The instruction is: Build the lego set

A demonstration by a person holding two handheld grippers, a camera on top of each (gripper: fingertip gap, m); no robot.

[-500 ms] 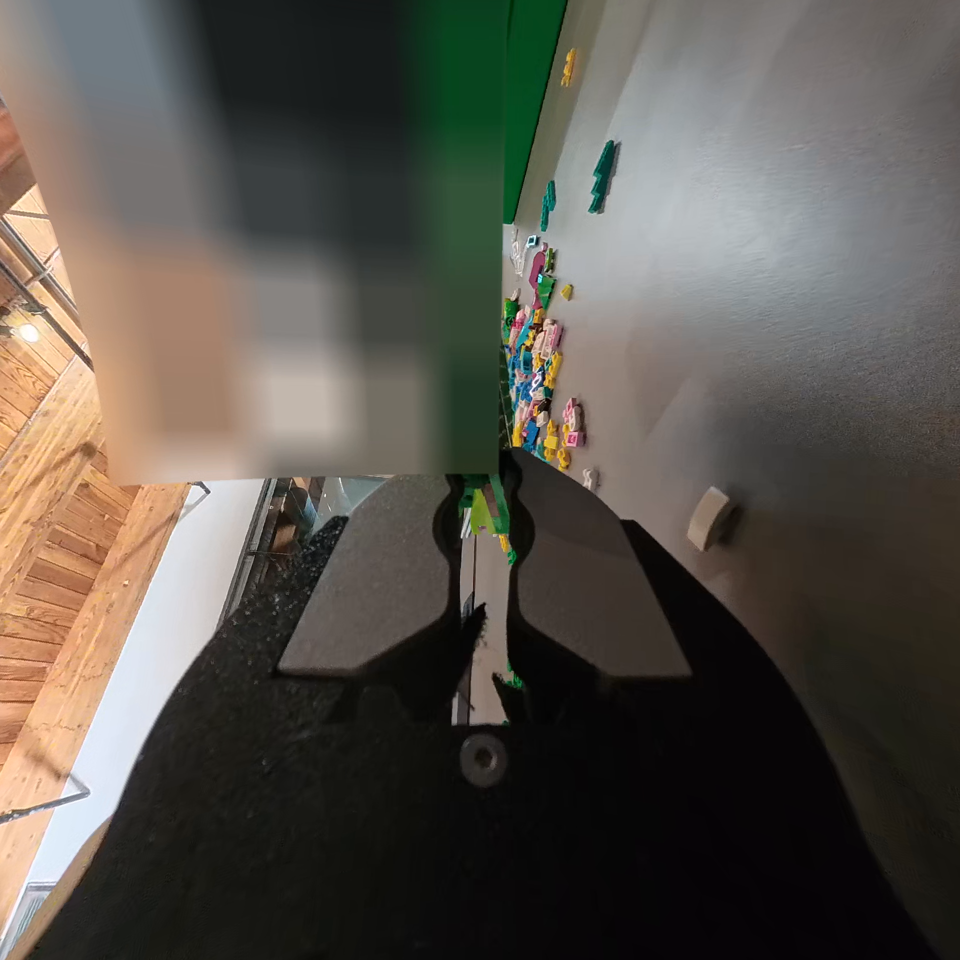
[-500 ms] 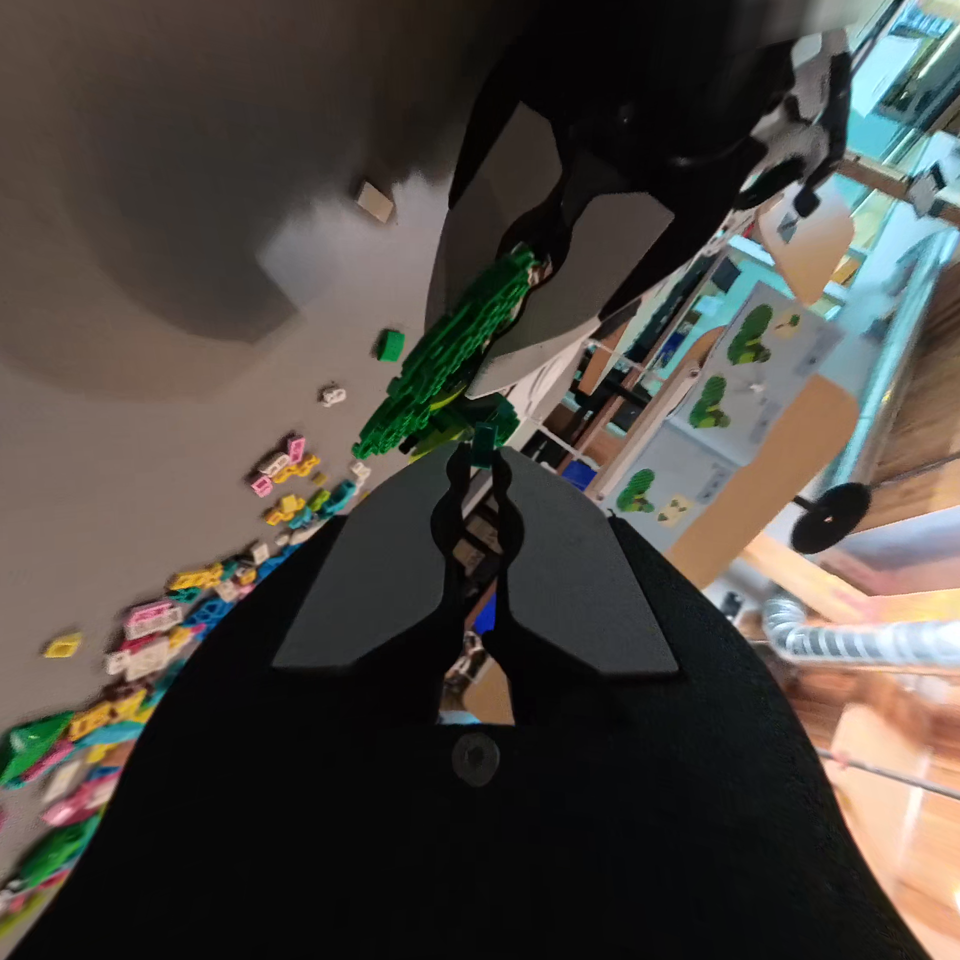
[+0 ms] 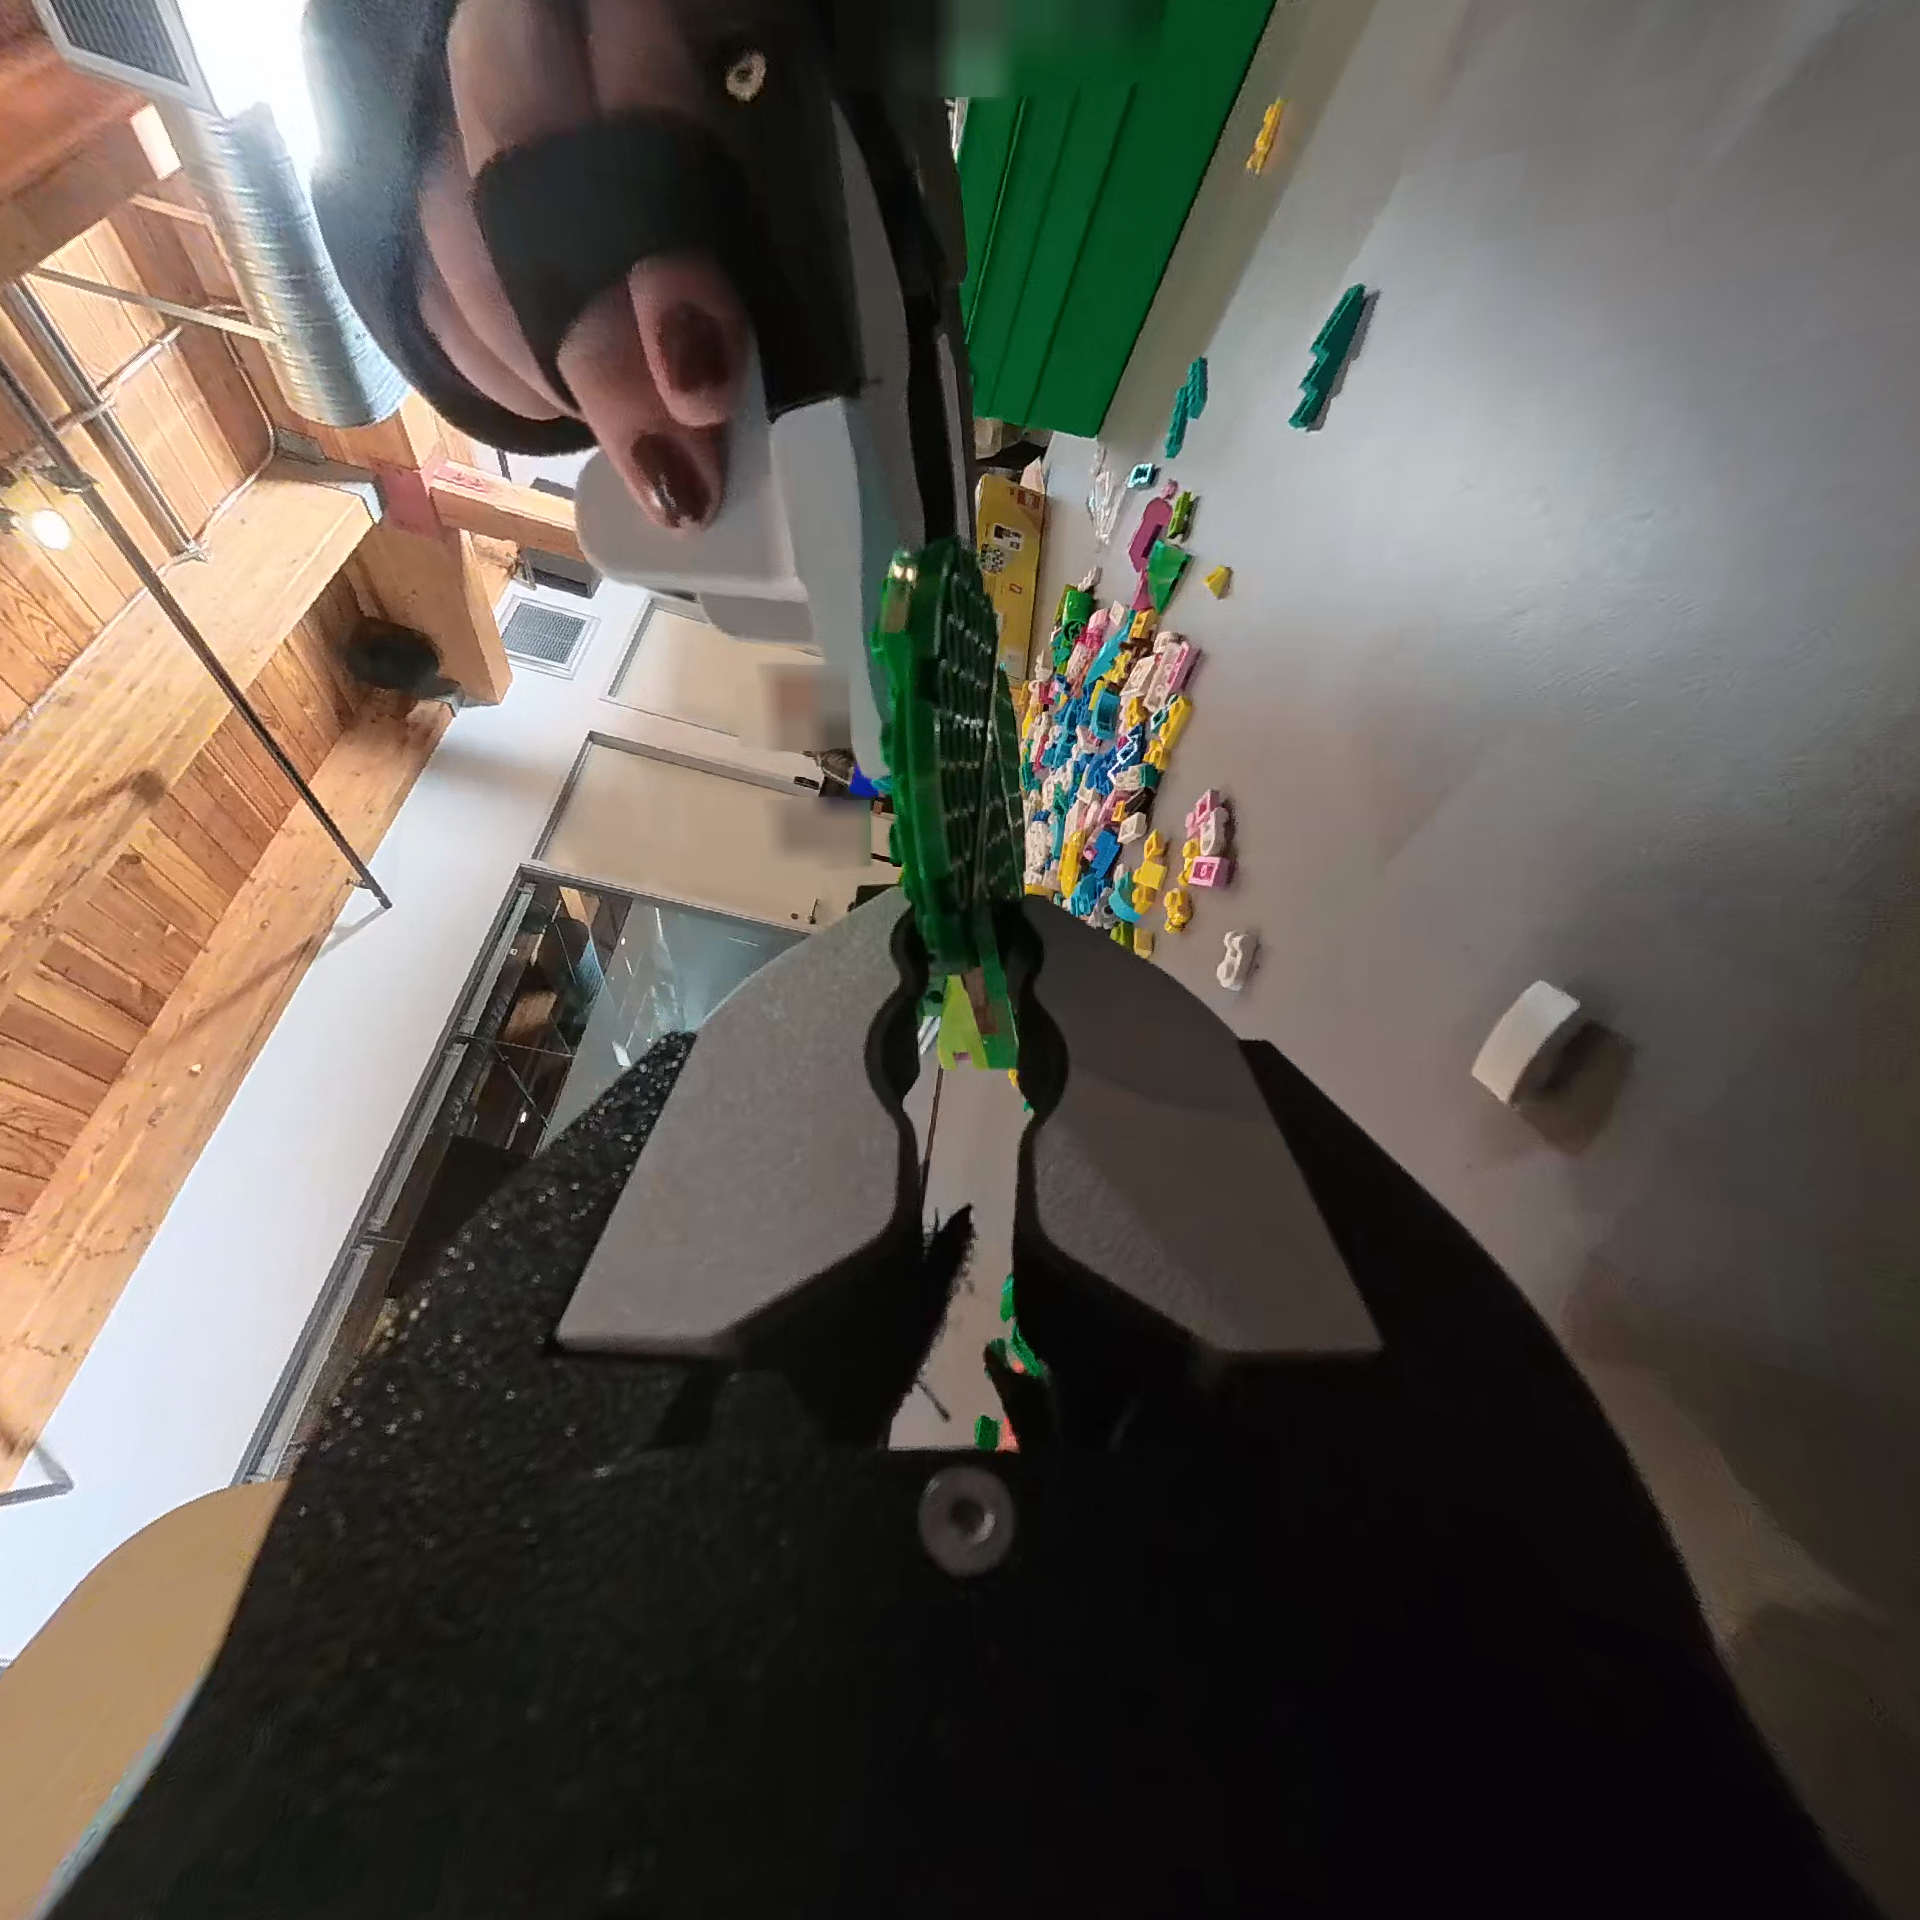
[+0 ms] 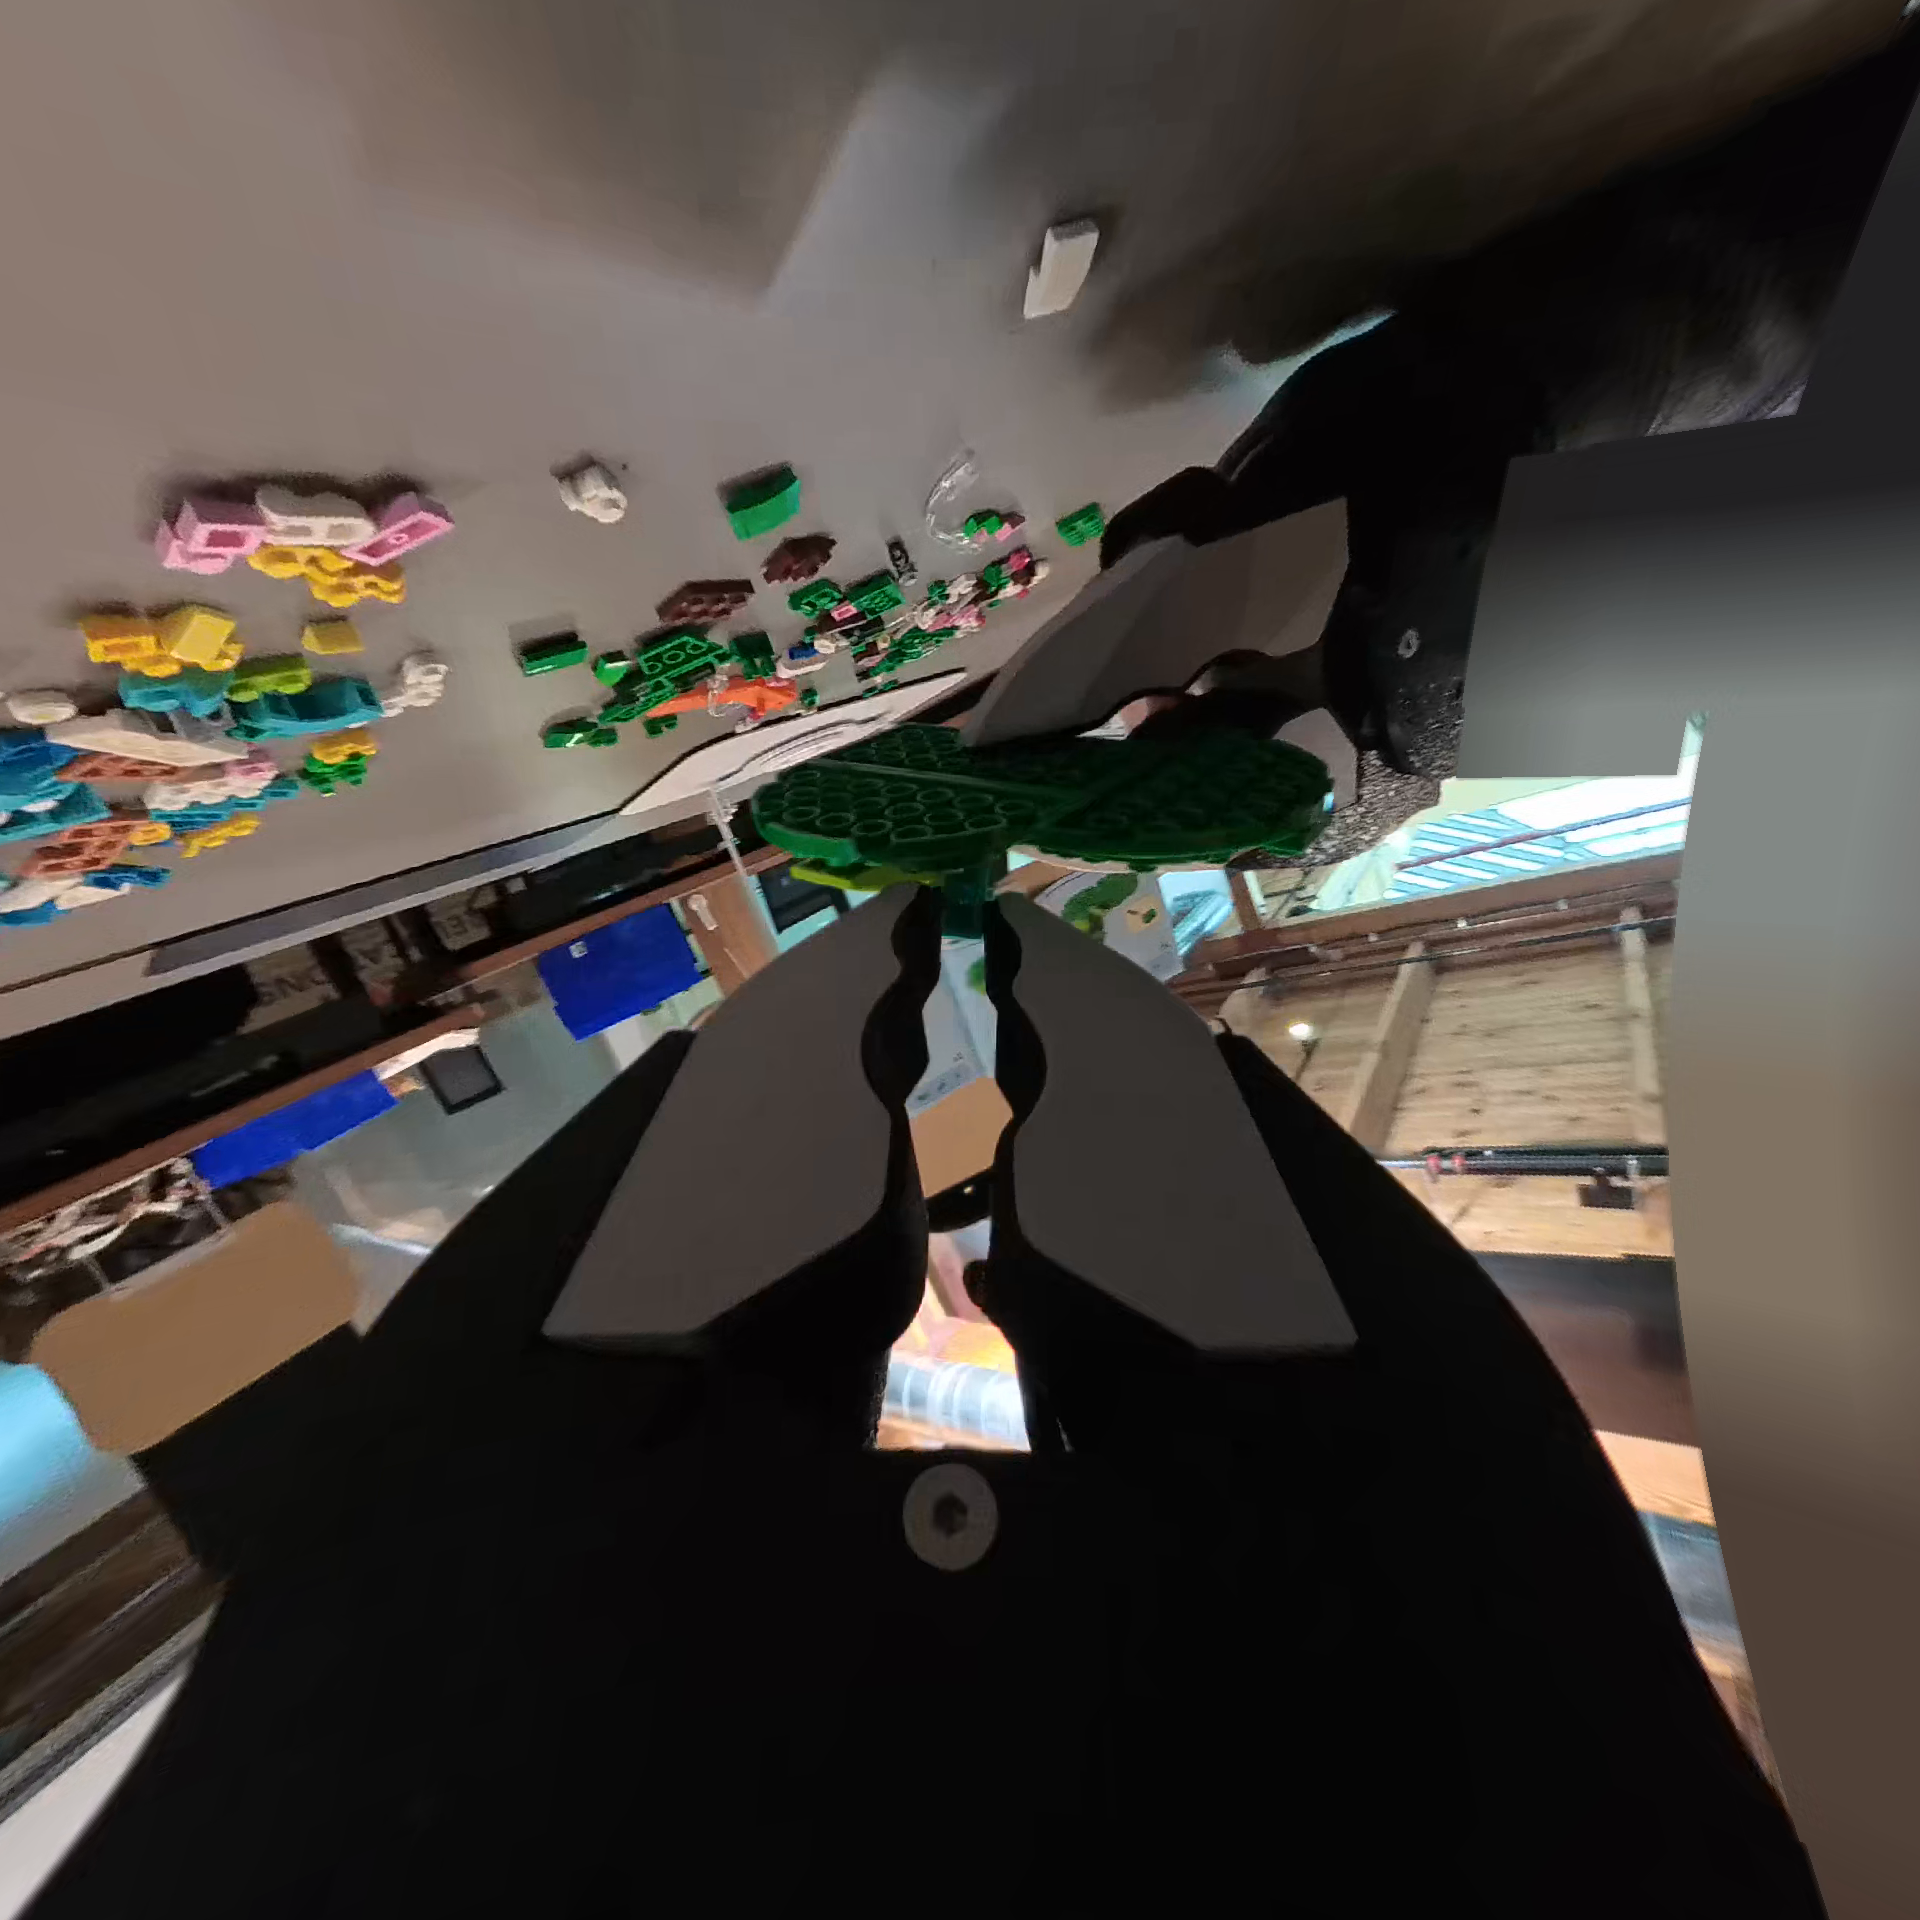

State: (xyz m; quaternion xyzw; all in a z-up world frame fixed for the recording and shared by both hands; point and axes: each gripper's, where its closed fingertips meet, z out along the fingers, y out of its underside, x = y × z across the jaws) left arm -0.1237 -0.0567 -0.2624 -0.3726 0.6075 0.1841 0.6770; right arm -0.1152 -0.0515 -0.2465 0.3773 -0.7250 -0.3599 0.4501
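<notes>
— Grey tabletop [image 3: 1558, 520], wooden ceiling boards and a ribbed metal duct behind it. Item one?

— Left gripper [image 3: 961, 935]: fingers clenched on the edge of a green studded plate assembly [image 3: 951, 748], which stands out past the fingertips, held clear of the table. Lime and brown bricks sit on it right at the pinch.

— Item two?

— Right gripper [image 4: 951, 914]: fingers nearly together, grasping a small dark green piece [image 4: 961, 904] at the tips. That piece touches the lower side of the plate assembly [image 4: 1039, 795], beside a lime brick; whether it is pressed home I cannot tell.

— Other hardware?

— In the right wrist view the left gripper shows beyond the fingertips, up and to the right, jaws closed across the plate's far end. In the left wrist view a hand [image 3: 582, 312] in a black fingerless glove holds the white handle beyond the plate.

— Loose stock?

— Heap of mixed bricks [image 3: 1122, 748], pink, yellow, blue and white, on the table beyond the left fingers to the right; a white curved piece [image 3: 1527, 1055] alone, right of those fingers; teal pieces [image 3: 1330, 353] farther out; green, brown and orange bricks [image 4: 717, 665] beyond and left of the right fingertips.
</notes>
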